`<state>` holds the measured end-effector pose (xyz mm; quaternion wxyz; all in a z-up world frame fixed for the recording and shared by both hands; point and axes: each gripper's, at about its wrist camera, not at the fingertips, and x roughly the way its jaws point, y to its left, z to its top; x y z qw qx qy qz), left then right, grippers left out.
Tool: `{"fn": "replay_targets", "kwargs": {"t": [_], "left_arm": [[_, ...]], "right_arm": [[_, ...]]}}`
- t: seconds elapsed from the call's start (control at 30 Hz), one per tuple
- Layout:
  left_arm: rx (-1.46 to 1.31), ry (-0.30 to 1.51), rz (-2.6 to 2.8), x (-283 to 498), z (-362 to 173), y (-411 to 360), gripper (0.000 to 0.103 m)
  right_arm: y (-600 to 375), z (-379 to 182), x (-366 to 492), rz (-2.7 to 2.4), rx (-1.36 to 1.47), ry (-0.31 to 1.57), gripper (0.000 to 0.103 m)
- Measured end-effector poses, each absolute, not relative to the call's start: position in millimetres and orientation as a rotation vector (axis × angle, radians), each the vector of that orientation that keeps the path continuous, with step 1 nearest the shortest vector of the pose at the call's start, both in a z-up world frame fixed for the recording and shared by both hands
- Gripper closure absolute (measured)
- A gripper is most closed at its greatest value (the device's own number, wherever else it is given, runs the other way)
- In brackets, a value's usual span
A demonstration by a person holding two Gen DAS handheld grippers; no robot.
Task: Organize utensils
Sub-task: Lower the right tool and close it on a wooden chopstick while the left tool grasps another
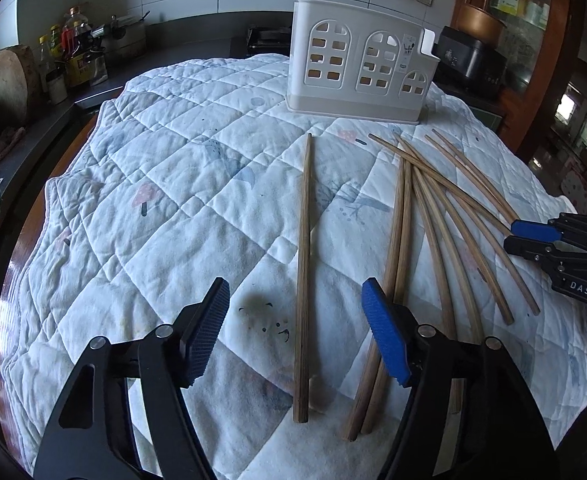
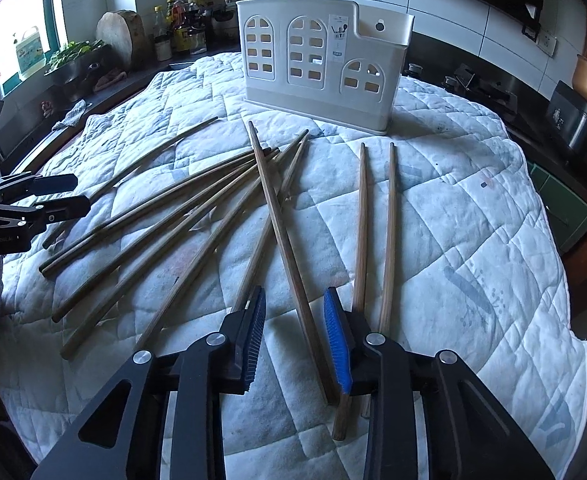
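A white utensil holder with arched cut-outs stands upright at the far side of the quilted cloth. My left gripper is open and straddles a single wooden chopstick lying lengthwise; neither pad touches it. To its right several chopsticks lie fanned out. In the right wrist view the holder is ahead. My right gripper is open around a darker chopstick that crosses the pile, with a gap on both sides. A pair of chopsticks runs under its right finger. The left gripper shows at the left edge.
The cloth covers a round table whose edge drops off to the right. Behind it runs a dark counter with bottles, a round chopping block, a stove and a black cooker. A wooden cabinet stands at the far right.
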<state>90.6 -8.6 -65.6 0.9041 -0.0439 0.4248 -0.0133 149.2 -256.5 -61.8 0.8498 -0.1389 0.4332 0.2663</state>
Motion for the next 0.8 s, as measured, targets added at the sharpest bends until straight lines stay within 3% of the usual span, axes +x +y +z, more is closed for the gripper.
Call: {"fn": "replay_targets", "kwargs": {"t": [0.2, 0.53, 0.8], "left_arm": [[-0.111, 0.898, -0.038, 93, -71, -7, 0.064], [-0.095, 0.902, -0.023, 97, -75, -11, 0.075], [-0.027, 0.894, 0.017, 97, -73, -20, 0.093]], "right_arm": [[-258, -65, 151, 0.559, -0.281, 0.924, 0.082], [-259, -67, 151, 0.548, -0.280, 0.919, 0.087], [-259, -65, 147, 0.533, -0.265, 0.909, 0.096]]}}
